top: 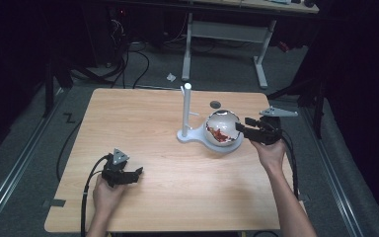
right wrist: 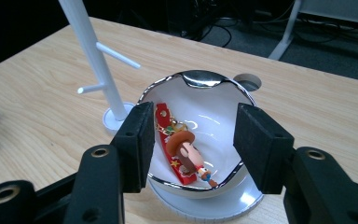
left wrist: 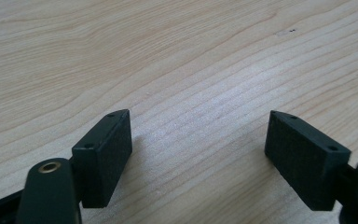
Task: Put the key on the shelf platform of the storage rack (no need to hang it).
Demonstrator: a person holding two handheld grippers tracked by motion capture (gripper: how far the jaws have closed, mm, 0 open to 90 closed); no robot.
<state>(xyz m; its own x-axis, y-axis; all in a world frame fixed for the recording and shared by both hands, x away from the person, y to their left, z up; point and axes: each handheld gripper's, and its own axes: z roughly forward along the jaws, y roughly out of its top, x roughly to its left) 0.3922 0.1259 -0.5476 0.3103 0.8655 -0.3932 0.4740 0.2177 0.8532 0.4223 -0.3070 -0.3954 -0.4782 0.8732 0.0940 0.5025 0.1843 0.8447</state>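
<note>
My right hand-held gripper (right wrist: 191, 140) hangs above the white silver-rimmed bowl (right wrist: 205, 105), jaws apart, empty; the cowboy-figure keychain (right wrist: 184, 151) apparently lies inside. Left hand-held gripper (left wrist: 198, 154) apart over the wooden counter (left wrist: 168, 56).

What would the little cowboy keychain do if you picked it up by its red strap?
The cowboy keychain would probably dangle and swing: its red strap looks flat and bendy, joined to the figure by small gold links. The figure looks small and hard, so likely light. Lying in the glossy white bowl, it might slide along the smooth curved wall if nudged.
</note>
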